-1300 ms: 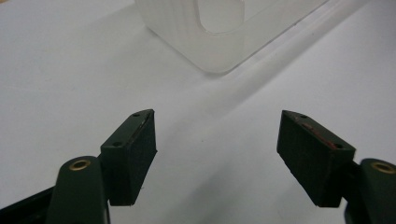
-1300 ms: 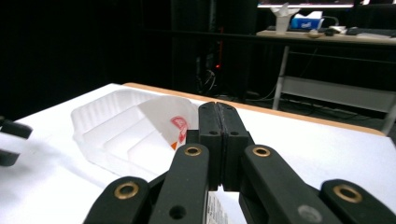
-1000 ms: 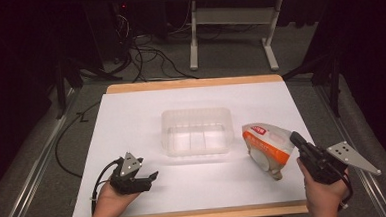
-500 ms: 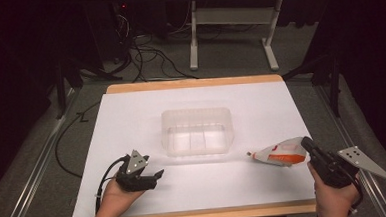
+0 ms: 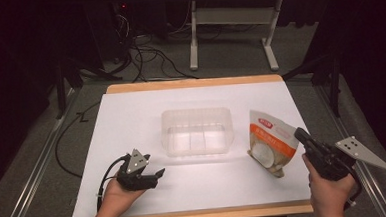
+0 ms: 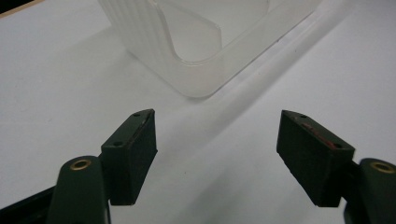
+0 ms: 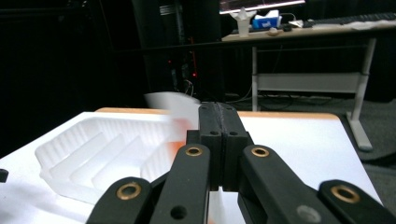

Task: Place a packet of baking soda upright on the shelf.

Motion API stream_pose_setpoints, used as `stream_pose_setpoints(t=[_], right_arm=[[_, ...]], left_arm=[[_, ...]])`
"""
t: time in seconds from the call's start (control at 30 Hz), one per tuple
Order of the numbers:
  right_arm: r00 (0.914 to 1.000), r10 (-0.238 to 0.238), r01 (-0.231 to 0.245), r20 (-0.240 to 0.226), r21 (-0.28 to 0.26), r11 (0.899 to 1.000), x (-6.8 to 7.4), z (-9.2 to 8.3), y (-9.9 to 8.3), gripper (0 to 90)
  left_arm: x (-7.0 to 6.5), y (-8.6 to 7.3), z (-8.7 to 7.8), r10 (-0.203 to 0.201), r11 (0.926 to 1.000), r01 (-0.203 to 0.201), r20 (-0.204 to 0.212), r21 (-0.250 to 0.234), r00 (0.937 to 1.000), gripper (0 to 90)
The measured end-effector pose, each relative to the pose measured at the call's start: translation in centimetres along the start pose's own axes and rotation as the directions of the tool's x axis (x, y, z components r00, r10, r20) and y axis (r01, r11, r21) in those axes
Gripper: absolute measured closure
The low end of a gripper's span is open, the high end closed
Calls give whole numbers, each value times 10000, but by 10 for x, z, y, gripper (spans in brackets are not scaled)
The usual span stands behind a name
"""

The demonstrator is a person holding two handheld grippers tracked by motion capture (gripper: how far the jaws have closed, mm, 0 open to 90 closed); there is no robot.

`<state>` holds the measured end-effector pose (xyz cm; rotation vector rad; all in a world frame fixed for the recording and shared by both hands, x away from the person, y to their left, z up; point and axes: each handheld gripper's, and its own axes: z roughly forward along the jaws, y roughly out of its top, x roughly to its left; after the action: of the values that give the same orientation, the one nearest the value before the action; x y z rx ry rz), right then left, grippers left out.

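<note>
The right gripper (image 5: 299,133) is clamping the edge of a pouch (image 5: 269,140), holding it upright just right of the clear tray (image 5: 196,131) on the worktop (image 5: 131,111). The left gripper (image 5: 157,174) is resting near the front-left, jaws standing apart, holding nothing.

1 pouch (image 5: 269,142), 1 tray (image 5: 197,131), 2 tools

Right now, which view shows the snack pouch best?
High view: the orange-and-white pouch shows whole, pinched at its edge by the right tongs. The right gripper view gives a blurred white-orange patch behind the shut jaws.
</note>
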<state>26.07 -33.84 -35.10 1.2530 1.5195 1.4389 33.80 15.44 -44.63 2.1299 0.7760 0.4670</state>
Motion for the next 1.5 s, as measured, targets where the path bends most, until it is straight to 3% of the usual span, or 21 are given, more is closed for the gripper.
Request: stream_pose_setpoints(t=[0.23, 0.5, 0.6, 0.67, 0.8, 0.9, 1.17, 1.23, 1.5], right_arm=[[9973, -738, 738, 60, 44, 9973, 18, 29, 22, 900], [9985, -444, 453, 328, -281, 9986, 10, 56, 38, 900], [9986, -440, 445, 308, -165, 9989, 9, 61, 34, 900], [9980, -556, 551, 300, 152, 9984, 11, 65, 21, 900], [9994, -264, 268, 235, -170, 9995, 13, 53, 5, 900], [9977, -619, 621, 287, -85, 9980, 18, 40, -4, 900], [9964, -722, 712, 435, 254, 9971, 26, 12, -25, 899], [9974, -574, 561, 427, 297, 9980, 27, 8, -30, 893], [9963, -783, 760, 362, 621, 9952, 34, 7, -41, 790]], left_arm=[[1, 0, -1, -34, 10000, 34, 11, -75, 10000, 294], [3, -1, -2, -81, 9999, 81, 21, -143, 10000, 295], [3, -1, -2, -68, 9999, 69, 34, -125, 10000, 295], [3, 0, -2, -72, 9999, 72, 40, -110, 10000, 296], [2, 0, -1, -24, 10000, 24, 34, -74, 10000, 297], [1, 0, -1, 17, 10000, -17, 49, -75, 10000, 297], [-2, 0, -1, 113, 9999, -113, 54, -25, 9999, 297], [-2, 0, 0, 116, 9999, -116, 62, -5, 9999, 297], [-3, 0, -1, 180, 9998, -180, 79, 12, 9998, 297]])
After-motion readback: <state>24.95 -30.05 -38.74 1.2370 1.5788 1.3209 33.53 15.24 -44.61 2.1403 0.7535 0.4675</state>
